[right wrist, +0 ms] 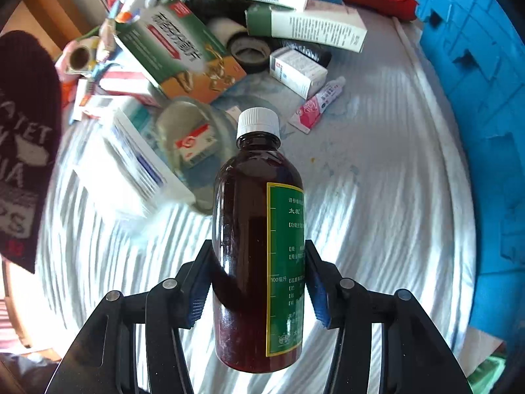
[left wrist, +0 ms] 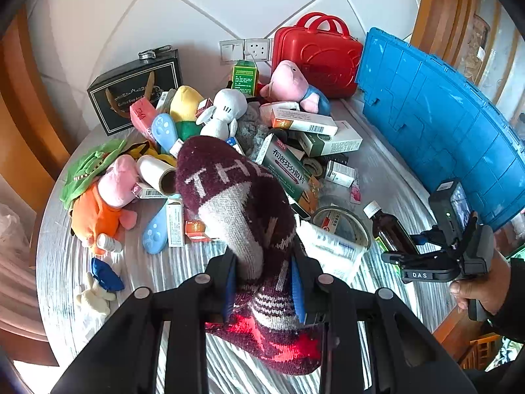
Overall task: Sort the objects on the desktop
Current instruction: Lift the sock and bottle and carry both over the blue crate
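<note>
Closest to us, our left gripper (left wrist: 262, 282) is clamped on a maroon knitted sock (left wrist: 242, 210), its blue pads pressed into the fabric at the ankle while the toe sticks out forward above the table (left wrist: 170, 269). Our right gripper (right wrist: 257, 282) has closed its two fingers around a brown medicine bottle (right wrist: 256, 246) with a white cap and green label, held clear of the tabletop with the cap pointing away. Just beyond the bottle lie a roll of clear tape (right wrist: 193, 138), a white pack (right wrist: 131, 167) and a pink tube of ointment (right wrist: 316, 105). Farther on sits a heap of medicine boxes, the largest a green and orange box (right wrist: 177, 49). In the left wrist view the pile goes on with plush toys, among them a pink pig (left wrist: 295, 85) and a white plush (left wrist: 223, 111). Against the tiled wall stand a black gift box (left wrist: 137, 88) and a red case (left wrist: 318, 55); a blue crate (left wrist: 436, 121) flanks the right side.
</note>
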